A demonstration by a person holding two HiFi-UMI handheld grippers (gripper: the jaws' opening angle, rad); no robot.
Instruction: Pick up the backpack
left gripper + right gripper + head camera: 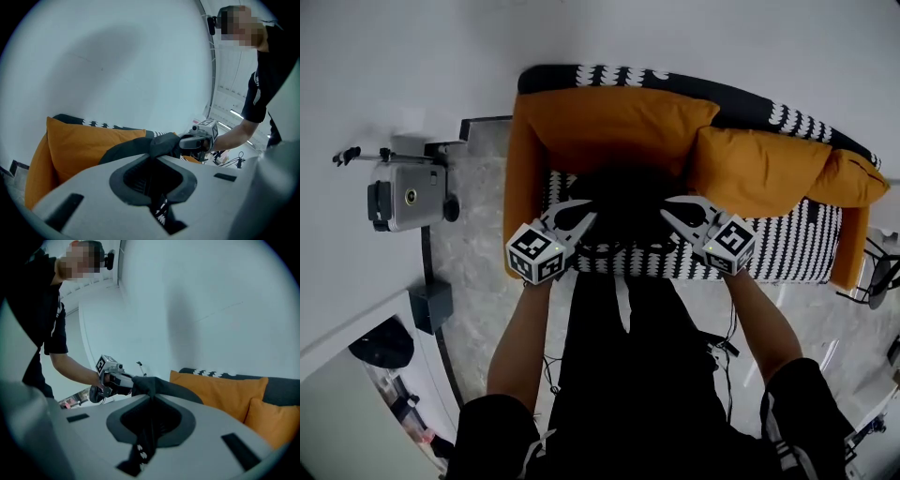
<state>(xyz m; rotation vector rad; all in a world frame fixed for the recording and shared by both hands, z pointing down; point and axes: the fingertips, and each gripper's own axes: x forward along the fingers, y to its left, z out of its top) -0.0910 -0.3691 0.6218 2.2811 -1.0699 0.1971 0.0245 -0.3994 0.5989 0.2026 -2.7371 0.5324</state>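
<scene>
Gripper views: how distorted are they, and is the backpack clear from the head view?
Both gripper views: strong fisheye, black vignetted corners, bluish cast; head view: evenly lit, yet the black fabric backpack merges with the person's black clothing.

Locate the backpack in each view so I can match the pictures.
Head view: backpack at centre, black, between the left gripper and the right gripper.
Left gripper view: centre, pinched in this gripper's jaws, stretching right to the other gripper.
Right gripper view: centre, pinched in this gripper's jaws, stretching left to the other gripper.
Shared landmark: the big orange cushion behind it.
</scene>
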